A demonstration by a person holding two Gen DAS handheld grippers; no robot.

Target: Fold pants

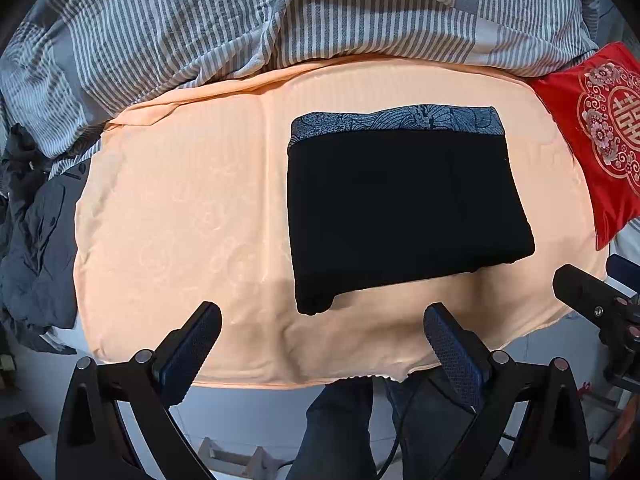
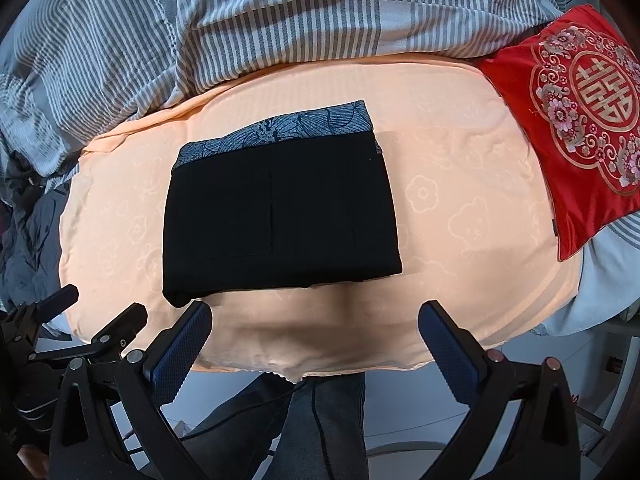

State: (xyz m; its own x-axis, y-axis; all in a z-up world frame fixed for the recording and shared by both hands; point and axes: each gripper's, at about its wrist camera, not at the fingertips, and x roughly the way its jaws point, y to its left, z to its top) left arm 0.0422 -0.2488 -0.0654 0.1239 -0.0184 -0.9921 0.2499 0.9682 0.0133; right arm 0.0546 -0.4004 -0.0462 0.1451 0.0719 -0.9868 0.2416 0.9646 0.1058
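Observation:
The black pants [image 1: 404,212] lie folded into a compact rectangle on the peach blanket [image 1: 180,208], with a blue patterned waistband [image 1: 396,120] along the far edge. They also show in the right wrist view [image 2: 280,224]. My left gripper [image 1: 322,316] is open and empty, held above the blanket's near edge, just short of the pants' near left corner. My right gripper [image 2: 316,316] is open and empty, close to the pants' near edge. The right gripper's body shows at the right of the left wrist view [image 1: 600,304].
A grey striped duvet [image 1: 240,20] is bunched behind the blanket. A red embroidered cushion [image 2: 576,128] lies at the right. Dark grey clothing [image 1: 36,248] is heaped at the left. The person's legs [image 2: 320,432] stand below the bed's near edge.

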